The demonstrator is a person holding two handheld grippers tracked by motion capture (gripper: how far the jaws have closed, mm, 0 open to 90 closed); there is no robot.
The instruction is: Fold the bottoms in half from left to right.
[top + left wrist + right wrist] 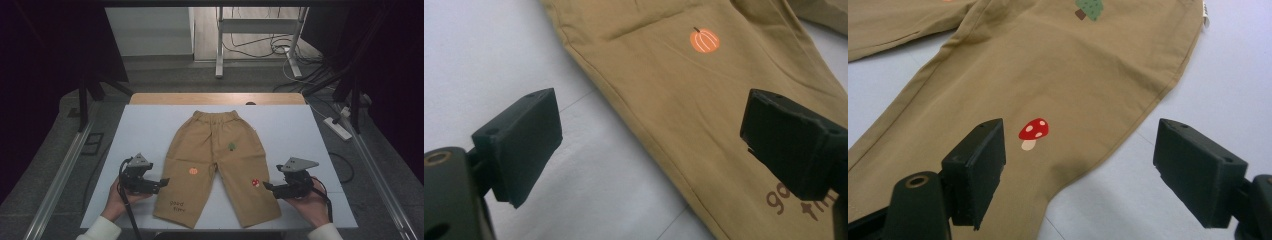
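Note:
A pair of tan child's trousers lies flat on the white table mat, waistband at the far end. It carries a pumpkin print, a mushroom print and a green tree print. My left gripper hovers at the outer edge of the left leg, open, with nothing between its jaws. In its own view the left gripper frames the leg's seam. My right gripper is open by the outer edge of the right leg. In its own view the right gripper straddles that hem near the mushroom.
The mat covers a wooden tabletop. Metal rails run along both sides. A white power strip and cables lie on the floor at the right, and a stand rises behind the table.

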